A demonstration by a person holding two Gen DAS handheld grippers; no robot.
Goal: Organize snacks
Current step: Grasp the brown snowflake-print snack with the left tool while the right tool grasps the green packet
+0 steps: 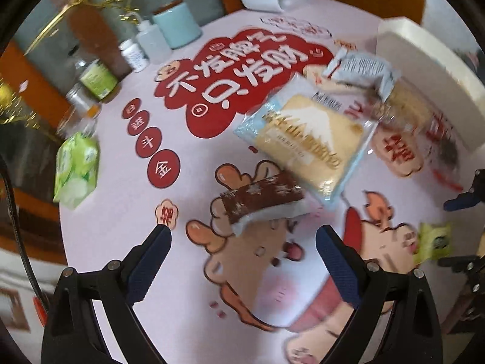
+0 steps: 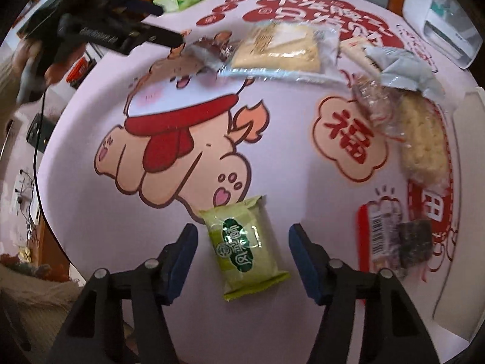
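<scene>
My left gripper is open above the printed tablecloth, just short of a brown chocolate cake packet. Beyond it lie a yellow bread packet and a grey-blue packet. My right gripper is open, its fingers on either side of a green snack packet that lies flat on the table. The same green packet shows at the right of the left wrist view. The left gripper shows at top left of the right wrist view, near the brown packet.
A white tray stands at the right. A rice cracker packet, a clear-wrapped snack and a red and dark packet lie near it. Bottles, a blue canister and a green tissue pack line the table's far edge.
</scene>
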